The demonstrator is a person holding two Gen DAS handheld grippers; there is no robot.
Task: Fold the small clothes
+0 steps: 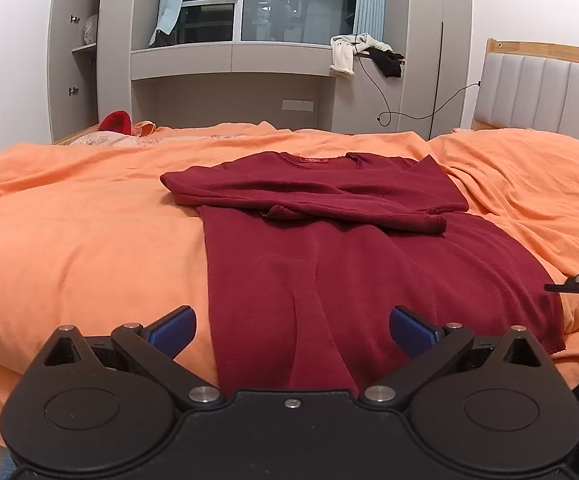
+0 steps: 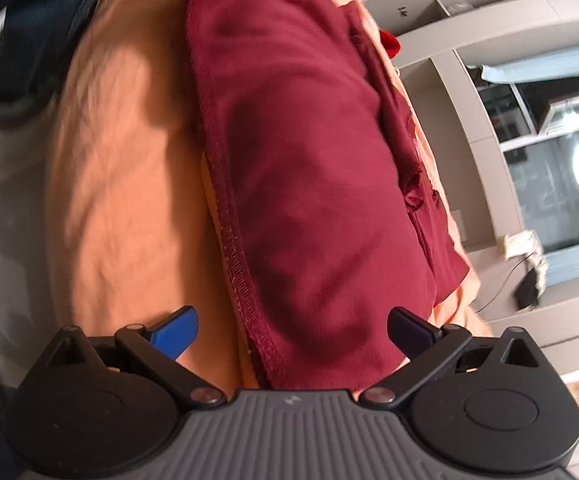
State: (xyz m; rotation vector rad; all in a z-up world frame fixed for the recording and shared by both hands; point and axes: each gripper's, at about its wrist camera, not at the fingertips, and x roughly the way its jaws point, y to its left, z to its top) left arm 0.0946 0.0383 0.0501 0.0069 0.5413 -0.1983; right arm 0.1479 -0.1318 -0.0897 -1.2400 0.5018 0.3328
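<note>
The left gripper has its two blue pads spread wide w/ nothing between them. One pad sits over the orange bedsheet, the other over the dark red shirt, so the shirt's left side edge runs right thru the gap. It looks level and pointed straight along the shirt, from the bottom hem toward the collar. The right gripper is wide too, holding nothing. The shirt's stitched hem runs up between its fingers; one blue pad is over the sheet and the other is over red cloth. This one is tipped way over on its side, so the room looks turned in its view. It's close to the cloth, but can't tell if it touches. In the left view, a bit of the right gripper pokes in near the shirt's right bottom corner. The shirt lies flat on the bed, both sleeves folded across the chest. Past the bed there's a grey cabinet, a dark window, and some clothes on the sill.
</note>
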